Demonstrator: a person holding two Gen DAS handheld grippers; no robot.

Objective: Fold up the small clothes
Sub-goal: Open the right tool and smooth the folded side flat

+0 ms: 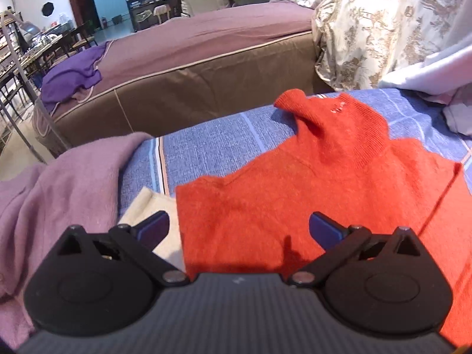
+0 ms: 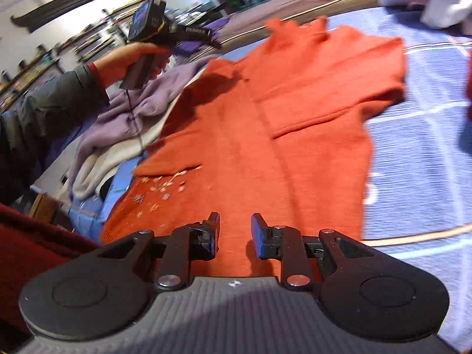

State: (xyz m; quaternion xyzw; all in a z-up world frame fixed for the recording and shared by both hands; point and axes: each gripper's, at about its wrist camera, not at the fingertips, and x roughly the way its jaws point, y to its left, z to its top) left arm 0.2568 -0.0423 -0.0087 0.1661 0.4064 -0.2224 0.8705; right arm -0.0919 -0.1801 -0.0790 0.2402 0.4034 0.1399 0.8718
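Left gripper (image 1: 239,227), nearest the lens, hangs with jaws spread wide and nothing between them, above the near part of the orange sweater (image 1: 324,183). Sweater: lies flat on the blue checked cover (image 1: 212,144); collar at 12 o'clock, close to the cover's far edge; left edge at 9 o'clock touches a cream garment (image 1: 147,203), with a lilac garment (image 1: 67,183) beyond it. Bare cover shows at 11 o'clock. Brown bed (image 1: 206,70) stands past the far edge.

Right gripper (image 2: 235,233): jaws partly apart, empty, over the sweater's middle fold (image 2: 259,118). Open cover (image 2: 419,153) lies from 1 to 4 o'clock. Hand (image 2: 126,59) at 10 o'clock holds the other gripper above the lilac garment.
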